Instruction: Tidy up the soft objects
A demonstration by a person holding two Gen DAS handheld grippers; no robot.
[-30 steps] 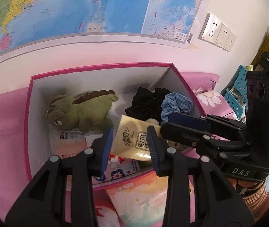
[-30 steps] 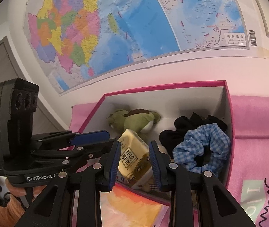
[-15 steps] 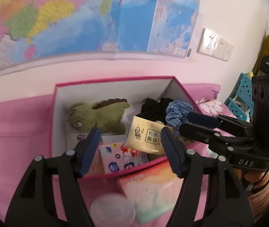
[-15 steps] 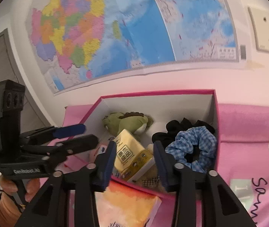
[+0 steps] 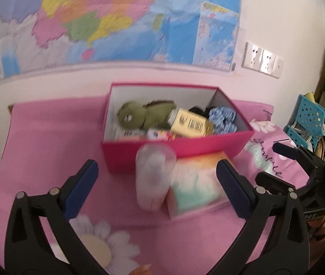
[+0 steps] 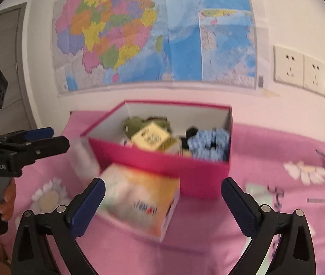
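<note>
Left wrist view: left gripper point(image 5: 156, 184), jaws opening wide, grasps nothing. At frame centre, a rigid magenta box point(image 5: 185, 147) with white inner walls sits on a pink floral cloth point(image 5: 48, 142). Inside: fuzzy green plush point(image 5: 139, 115), glossy gold pack point(image 5: 191, 126), blue gingham scrunchie point(image 5: 223, 120). A translucent cylindrical cup point(image 5: 154, 176) and soft tissue pack point(image 5: 199, 183) lie below the box.

Right wrist view: right gripper point(image 6: 162, 202), jaws opening, released and empty. The tissue pack point(image 6: 139, 198) is lower centre, the box point(image 6: 162, 160) above it.
</note>
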